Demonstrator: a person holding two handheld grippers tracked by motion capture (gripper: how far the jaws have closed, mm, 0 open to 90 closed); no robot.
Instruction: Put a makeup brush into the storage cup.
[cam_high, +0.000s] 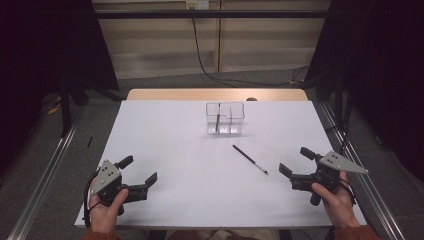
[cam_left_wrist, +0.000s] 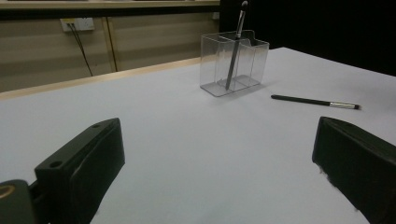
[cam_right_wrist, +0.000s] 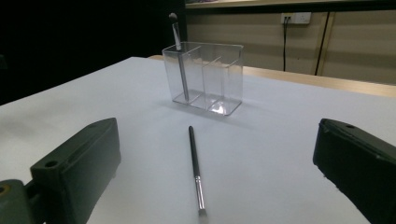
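Note:
A clear plastic organiser (cam_high: 225, 119) (cam_left_wrist: 236, 65) (cam_right_wrist: 205, 79) with several compartments stands at the far middle of the white table (cam_high: 175, 150). One makeup brush (cam_high: 218, 120) (cam_left_wrist: 235, 46) (cam_right_wrist: 180, 60) stands upright in its left compartment. A second black brush (cam_high: 250, 159) (cam_left_wrist: 315, 101) (cam_right_wrist: 195, 170) lies flat on the table in front of the organiser, silver ferrule toward me. My left gripper (cam_high: 137, 170) (cam_left_wrist: 219, 177) rests open at the near left, nothing between its jaws. My right gripper (cam_high: 296, 161) (cam_right_wrist: 215, 177) is open at the near right, a short way from the lying brush.
A wooden strip (cam_high: 217, 94) edges the table's far side. Metal rails (cam_high: 45, 175) run along both sides. A black cable (cam_high: 205, 60) hangs from a wall socket behind. Dark curtains flank the space.

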